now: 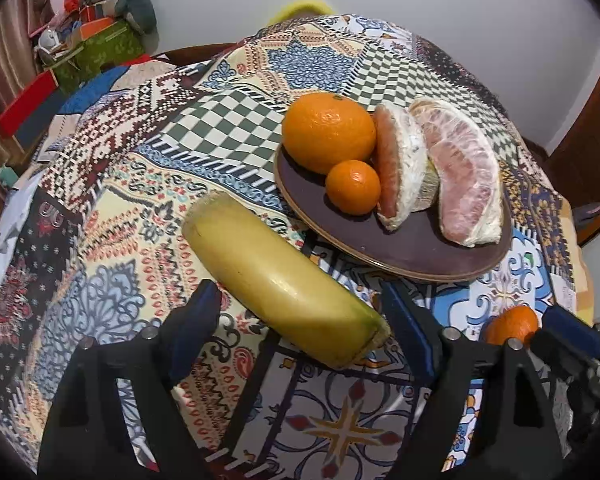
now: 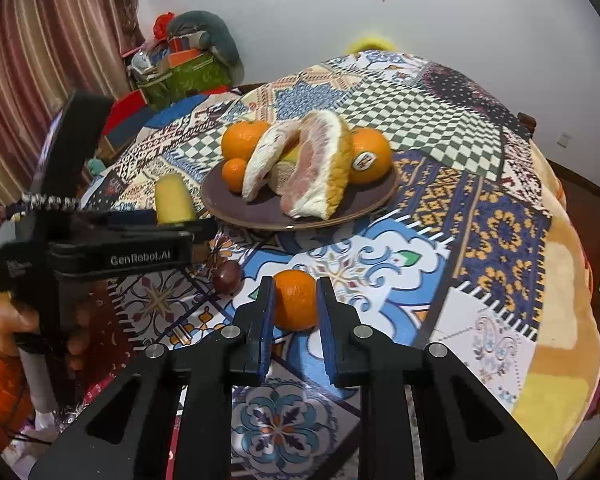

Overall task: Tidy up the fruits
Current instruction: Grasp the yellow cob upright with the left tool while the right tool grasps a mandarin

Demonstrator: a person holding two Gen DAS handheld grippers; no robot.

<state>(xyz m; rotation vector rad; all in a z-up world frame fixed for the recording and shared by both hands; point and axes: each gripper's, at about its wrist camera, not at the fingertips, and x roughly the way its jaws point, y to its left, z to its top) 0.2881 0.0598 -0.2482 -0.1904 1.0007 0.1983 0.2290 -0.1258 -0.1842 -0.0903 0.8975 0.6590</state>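
Your left gripper point(image 1: 300, 312) has its blue-padded fingers spread wide around a smooth yellow banana point(image 1: 278, 278) that lies diagonally between them on the patchwork tablecloth point(image 1: 100, 208); whether the pads touch it, you can't tell. Just past the fingertips sits the dark brown plate point(image 2: 260, 210), loaded with a big orange point(image 1: 329, 131), a small mandarin point(image 1: 353, 187) and two pithy pink pomelo wedges point(image 1: 464, 184). Another orange point(image 2: 370, 154) at the plate's far side wears a small sticker, too blurry to read. Your right gripper point(image 2: 294, 304) has its fingers closed in on a loose mandarin point(image 2: 295, 300), pads against both sides. A dark purple round fruit point(image 2: 227, 277) lies just left of those fingers. The left tool's side reads "GenRobot.AI".
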